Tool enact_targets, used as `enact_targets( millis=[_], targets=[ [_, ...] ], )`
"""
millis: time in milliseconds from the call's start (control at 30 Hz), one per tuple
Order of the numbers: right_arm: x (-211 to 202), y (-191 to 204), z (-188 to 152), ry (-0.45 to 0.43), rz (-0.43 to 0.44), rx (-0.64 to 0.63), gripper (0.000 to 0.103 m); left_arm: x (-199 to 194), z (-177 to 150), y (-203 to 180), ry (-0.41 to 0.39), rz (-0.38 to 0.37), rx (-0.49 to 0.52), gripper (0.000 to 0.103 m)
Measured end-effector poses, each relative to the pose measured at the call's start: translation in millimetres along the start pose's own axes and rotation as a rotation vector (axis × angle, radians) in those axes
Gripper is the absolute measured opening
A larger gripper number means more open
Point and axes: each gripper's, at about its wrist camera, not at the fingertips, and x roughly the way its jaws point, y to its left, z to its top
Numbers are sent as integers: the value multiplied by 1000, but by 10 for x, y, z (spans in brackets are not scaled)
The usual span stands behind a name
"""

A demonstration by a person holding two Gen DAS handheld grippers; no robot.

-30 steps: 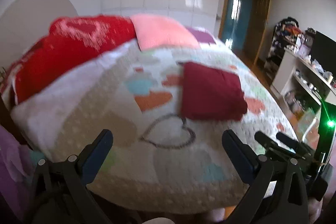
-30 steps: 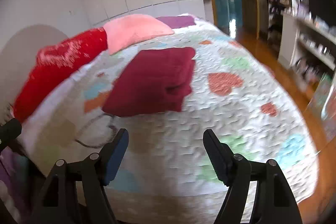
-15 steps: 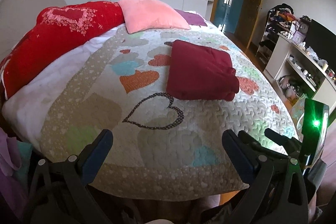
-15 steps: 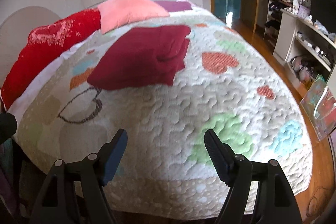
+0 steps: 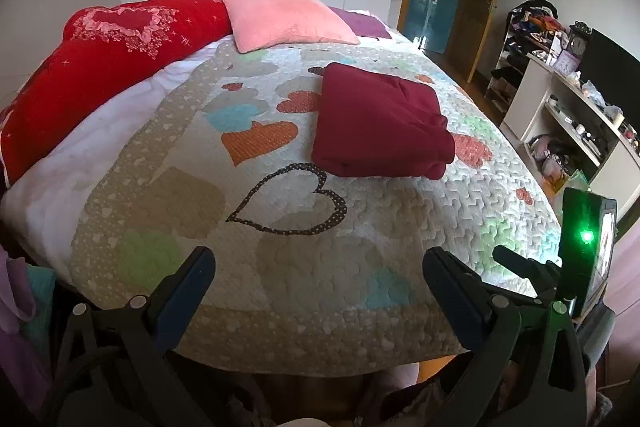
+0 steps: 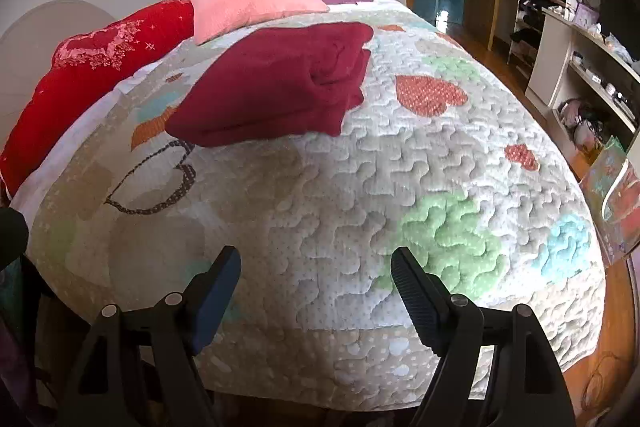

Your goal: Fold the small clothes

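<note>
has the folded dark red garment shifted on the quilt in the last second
No. The folded dark red garment lies at the same spot on the heart-patterned quilt, its near corner just past the black dotted heart outline; only the cameras moved.

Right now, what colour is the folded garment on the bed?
Dark maroon, plain: the folded garment, clearest in the left wrist view.

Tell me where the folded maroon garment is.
In both wrist views the maroon garment lies folded mid-quilt, beyond the black heart outline and short of the pink pillow.
</note>
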Motion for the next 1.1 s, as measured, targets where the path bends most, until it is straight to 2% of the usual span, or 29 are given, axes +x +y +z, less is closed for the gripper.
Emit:
enact_targets(
  millis=[233, 400, 1100],
  targets=[
    [111, -8, -55, 37, 1, 10, 82, 73, -5, 8, 32, 12, -5, 103],
    [67, -1, -55, 23, 1, 2, 82, 90, -27, 13, 64, 4, -16, 103],
    [31, -30, -33, -8, -23, -14, 83, 87, -49, -7, 73, 47, 2, 103]
  ],
)
